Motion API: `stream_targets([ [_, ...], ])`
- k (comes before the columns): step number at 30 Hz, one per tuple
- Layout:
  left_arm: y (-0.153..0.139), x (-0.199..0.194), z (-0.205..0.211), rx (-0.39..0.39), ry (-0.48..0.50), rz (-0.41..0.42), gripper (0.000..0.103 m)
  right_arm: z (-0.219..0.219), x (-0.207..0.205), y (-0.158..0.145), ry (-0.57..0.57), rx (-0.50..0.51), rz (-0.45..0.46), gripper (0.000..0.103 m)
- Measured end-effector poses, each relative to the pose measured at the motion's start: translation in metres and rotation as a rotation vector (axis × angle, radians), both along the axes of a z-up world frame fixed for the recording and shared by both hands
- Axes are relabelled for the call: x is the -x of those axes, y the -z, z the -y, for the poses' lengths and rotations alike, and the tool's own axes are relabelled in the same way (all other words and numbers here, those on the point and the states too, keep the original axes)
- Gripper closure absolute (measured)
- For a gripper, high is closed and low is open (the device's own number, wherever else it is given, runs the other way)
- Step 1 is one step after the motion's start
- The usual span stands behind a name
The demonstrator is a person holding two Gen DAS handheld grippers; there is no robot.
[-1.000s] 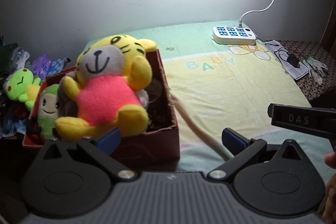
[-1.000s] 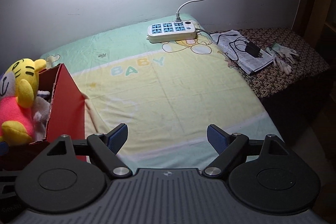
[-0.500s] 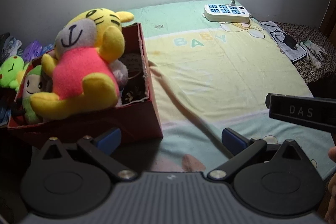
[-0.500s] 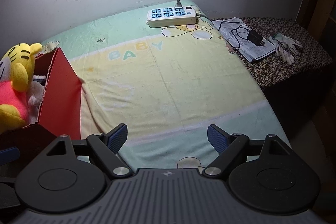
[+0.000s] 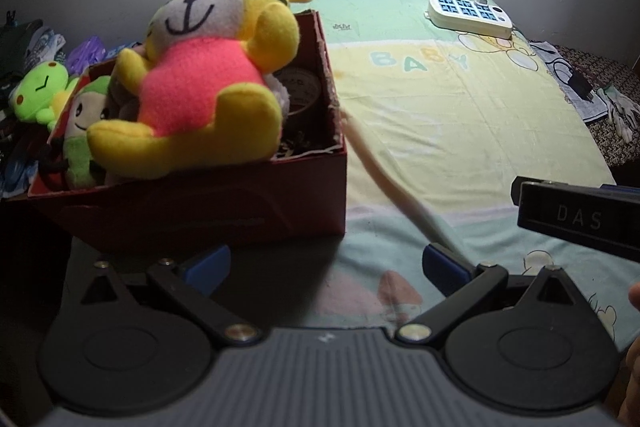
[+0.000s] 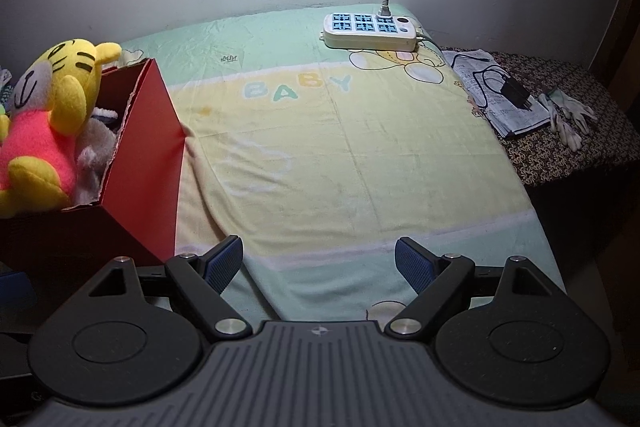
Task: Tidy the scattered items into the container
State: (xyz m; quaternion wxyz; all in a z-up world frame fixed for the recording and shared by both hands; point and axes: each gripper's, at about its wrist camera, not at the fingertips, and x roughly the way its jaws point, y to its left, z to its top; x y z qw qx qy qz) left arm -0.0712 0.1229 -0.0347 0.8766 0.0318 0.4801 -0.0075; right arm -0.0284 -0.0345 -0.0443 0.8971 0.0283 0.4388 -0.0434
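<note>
A red cardboard box (image 5: 240,203) (image 6: 148,163) stands at the left of the blanket. A yellow tiger plush in a pink shirt (image 5: 200,83) (image 6: 44,131) sits on top of its contents, with a green-hooded doll (image 5: 86,131) and a tape roll (image 5: 302,91) beside it inside. My left gripper (image 5: 326,267) is open and empty just in front of the box's near wall. My right gripper (image 6: 318,265) is open and empty over the blanket, right of the box. Its black side marked DAS (image 5: 580,219) shows in the left wrist view.
A green frog plush (image 5: 38,95) lies outside the box at the left among bags. A white power strip (image 6: 370,31) with its cable lies at the blanket's far edge. A charger on papers (image 6: 508,95) and white gloves (image 6: 568,115) lie on the patterned cloth at right.
Both grippers drew back from the box and stayed open. The tiger plush rests in the box, let go. The left view swung slightly, the box now sits more central.
</note>
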Motion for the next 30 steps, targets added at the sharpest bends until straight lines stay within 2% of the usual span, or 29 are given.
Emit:
stream_targets([
  [9, 0.005, 0.002, -0.015, -0.018, -0.063, -0.018, 0.001, -0.015, -0.003, 0.000, -0.056, -0.029, 0.016, 0.017],
  [13, 0.007, 0.003, -0.021, -0.028, -0.096, -0.025, 0.001, -0.024, -0.007, 0.001, -0.070, -0.009, -0.003, 0.017],
  [24, 0.012, 0.013, -0.044, -0.051, -0.189, -0.059, 0.001, -0.049, -0.006, 0.006, -0.184, -0.047, -0.042, 0.017],
  [30, 0.010, 0.012, -0.062, -0.055, -0.223, -0.064, 0.001, -0.071, -0.001, 0.000, -0.242, -0.022, -0.031, 0.018],
])
